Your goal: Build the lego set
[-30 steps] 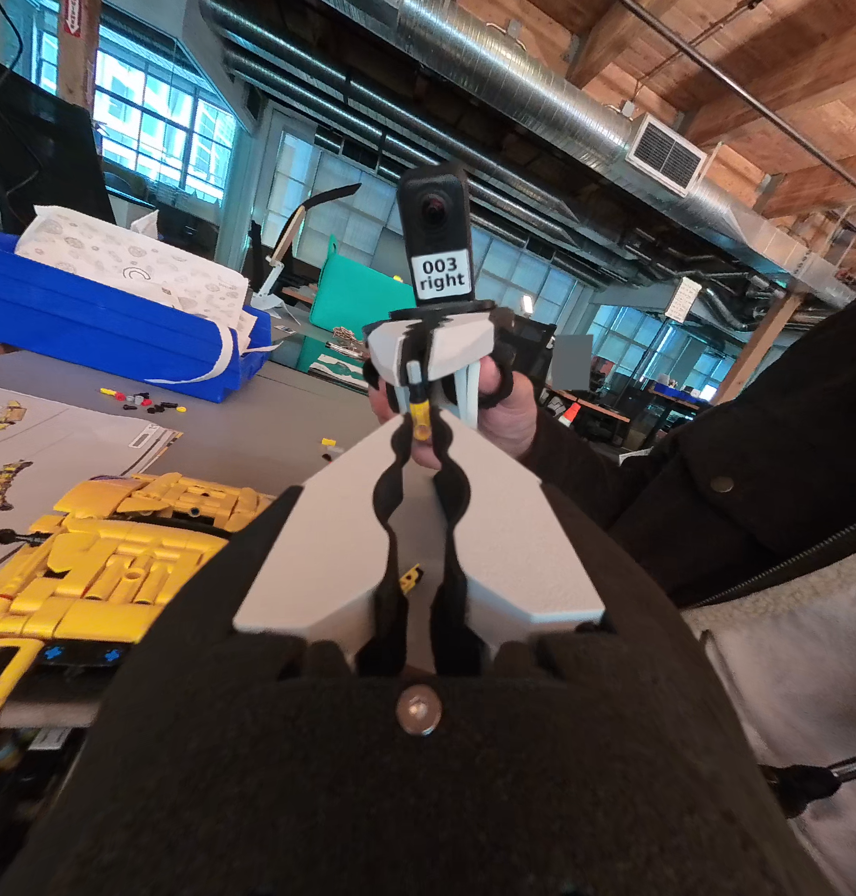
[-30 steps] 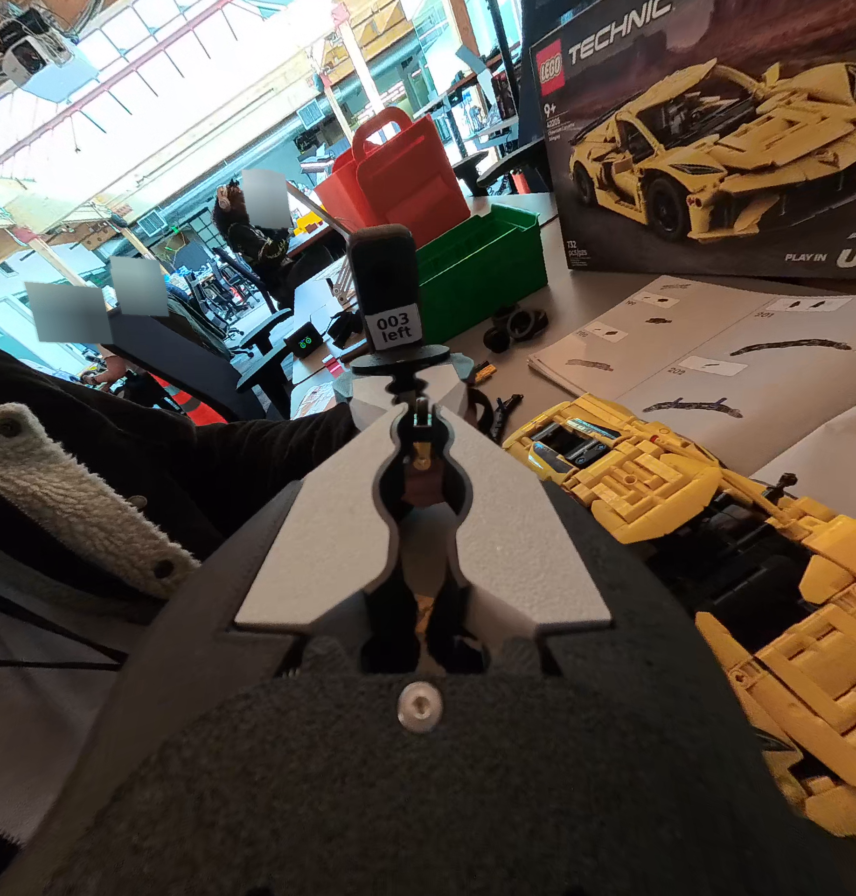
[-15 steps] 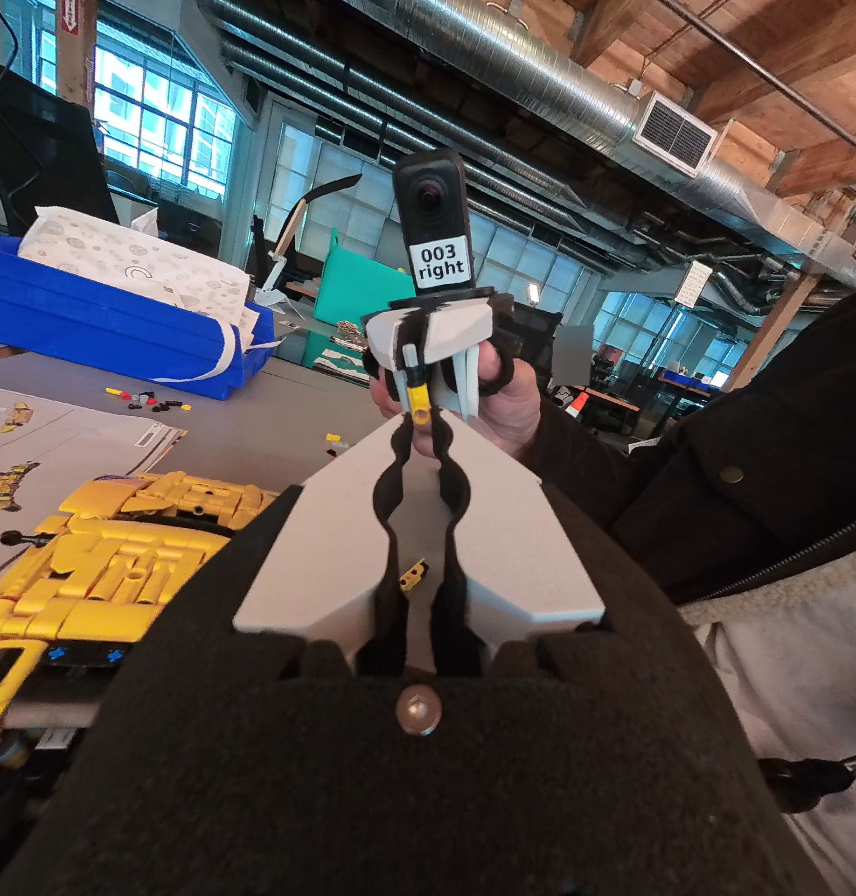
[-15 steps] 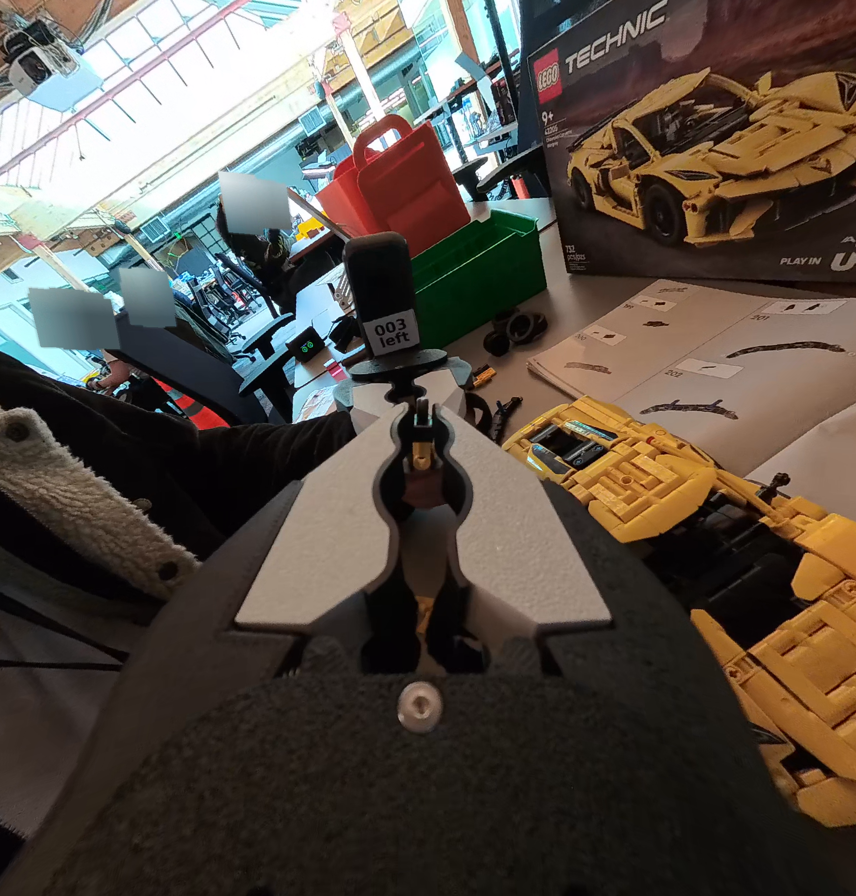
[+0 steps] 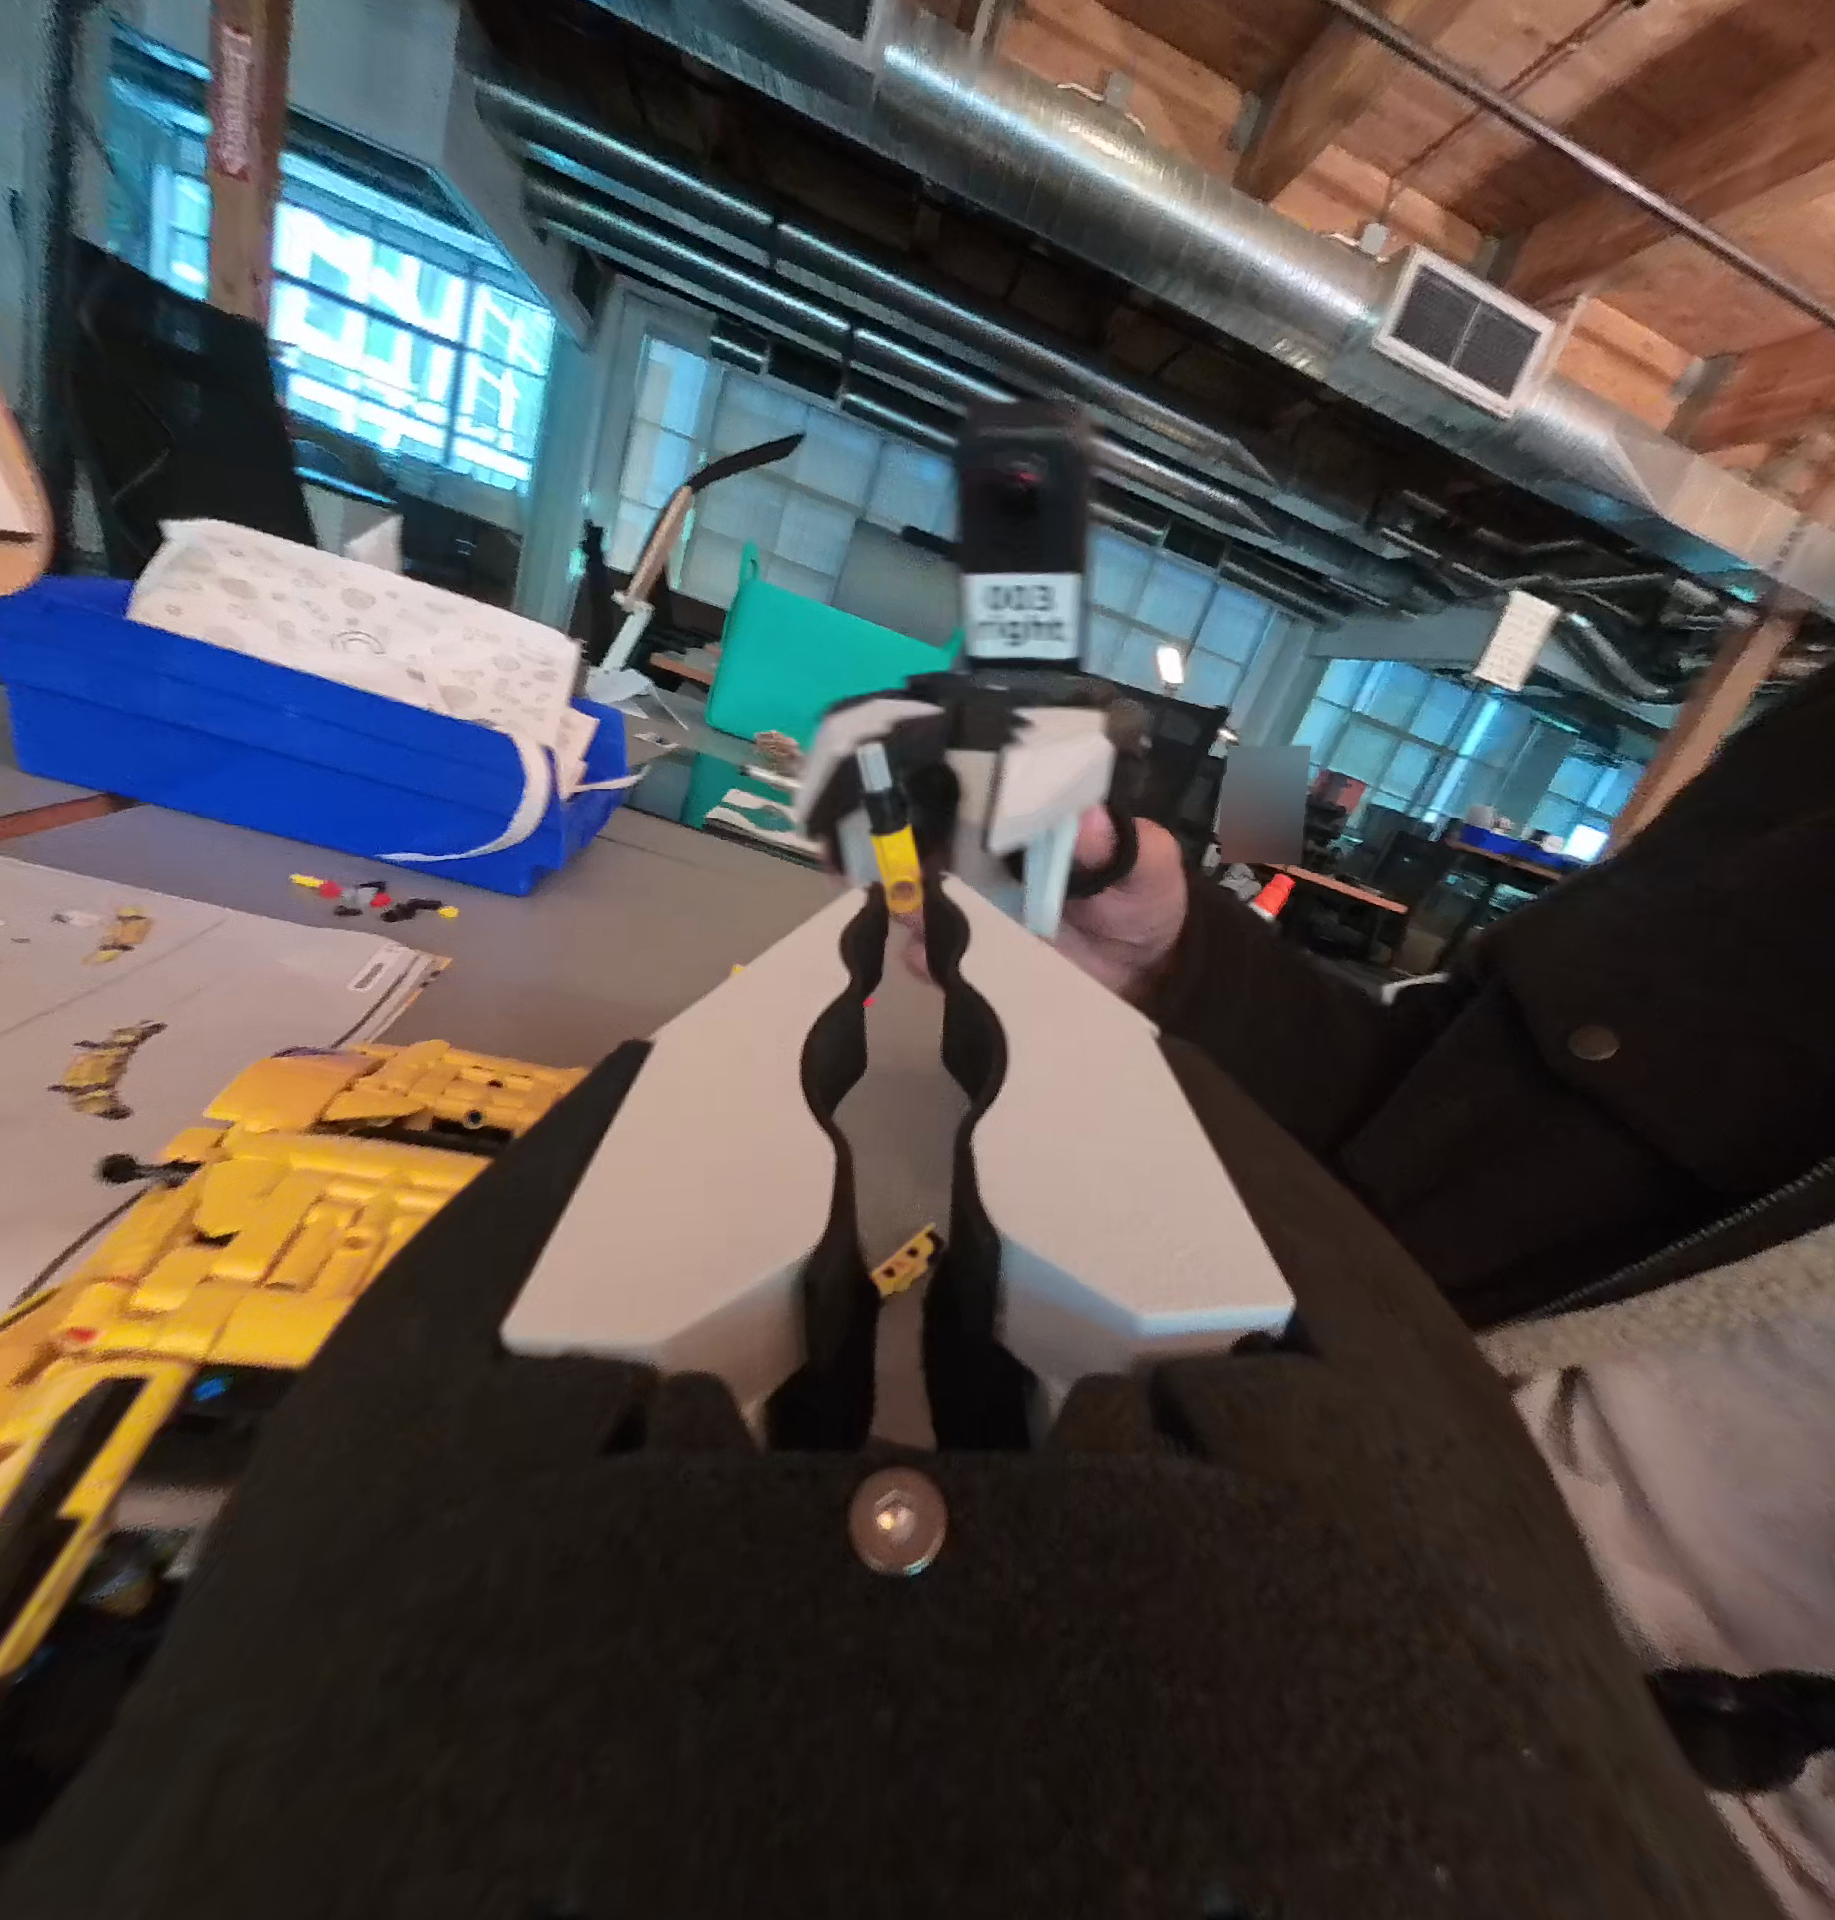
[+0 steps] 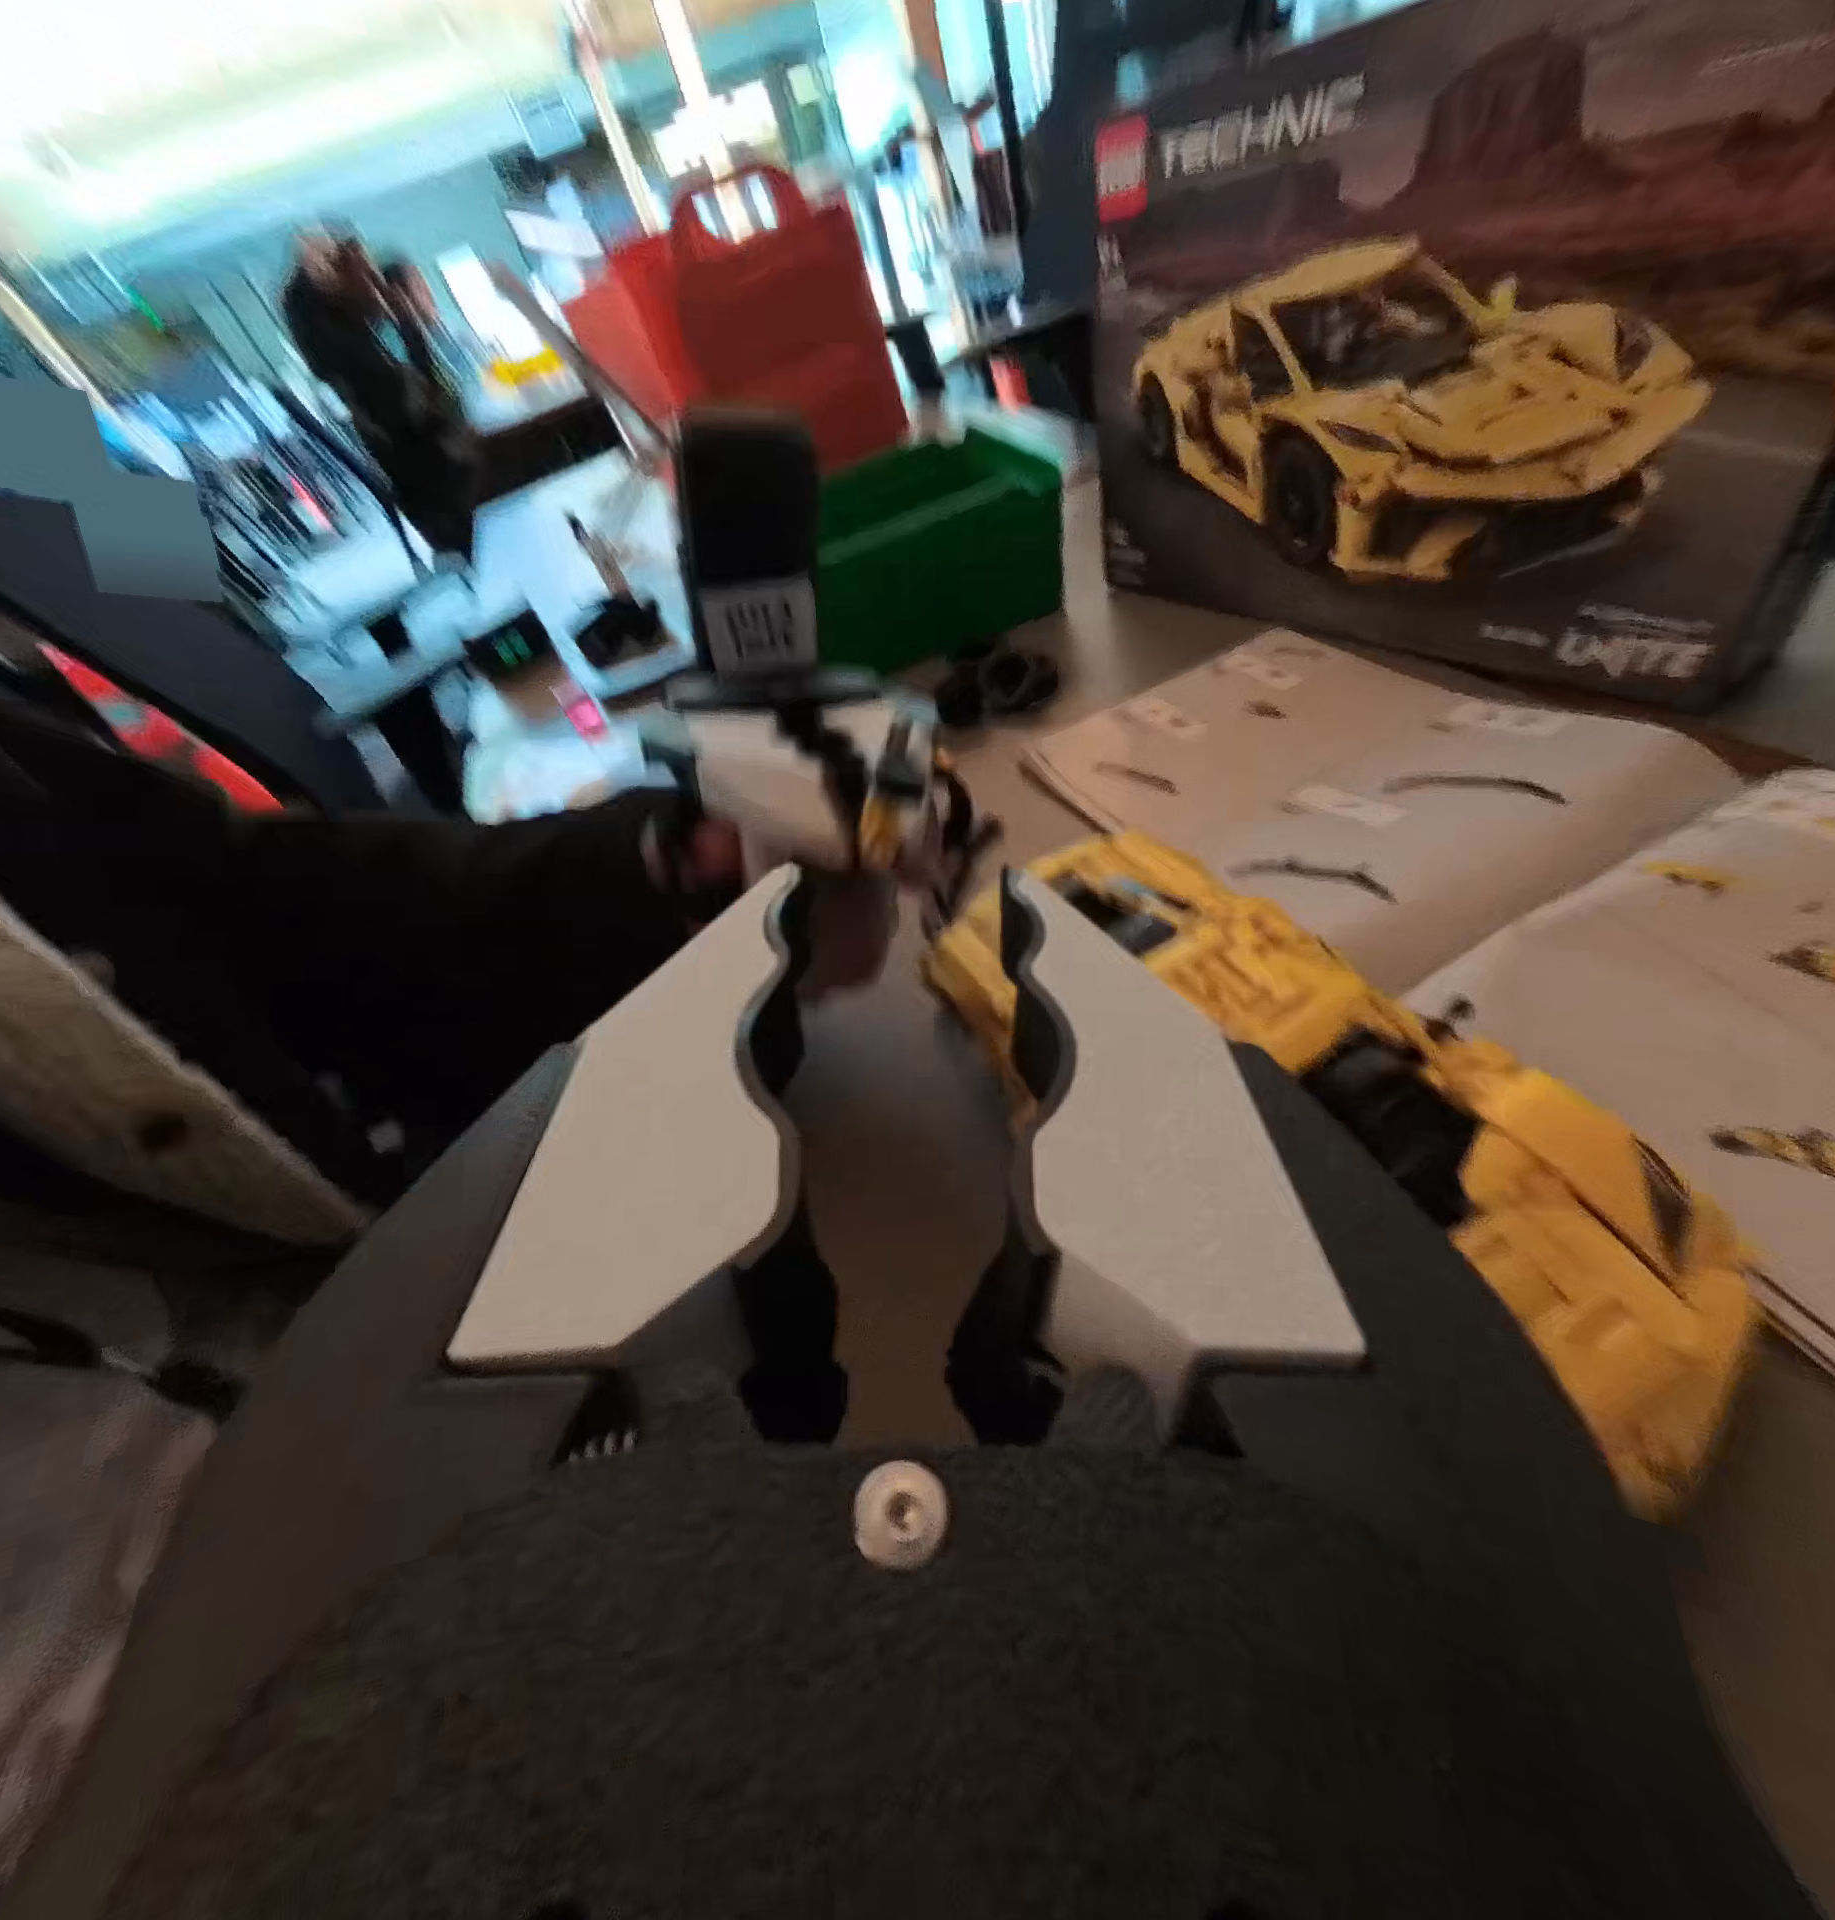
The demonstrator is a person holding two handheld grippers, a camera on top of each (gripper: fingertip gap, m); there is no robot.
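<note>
My left gripper [image 5: 902, 920] is shut on a small yellow connector with a grey axle [image 5: 889, 842], held up in the air. It also shows in the blurred right wrist view [image 6: 882, 805], with the piece at its tip. My right gripper [image 6: 902, 894] is open and empty, its fingers spread. In the left wrist view it [image 5: 944, 790] stands just behind the piece, jaws apart. The part-built yellow car [image 5: 300, 1195] lies on the grey table below; the right wrist view shows it [image 6: 1256, 1039] to the right.
The set's box [image 6: 1464, 416] stands at the back. Open instruction booklets [image 6: 1360, 790] lie beside the car. There are a green bin [image 6: 934, 551], a red bag [image 6: 767, 312], black tyres [image 6: 996, 675], a blue bin [image 5: 269, 727], loose small pieces [image 5: 373, 899] and a small yellow part [image 5: 908, 1262]. Less than 4 cm separates the two grippers' tips.
My right gripper has opened and let go of the yellow connector, and its view has swung. The left gripper still holds the piece.
</note>
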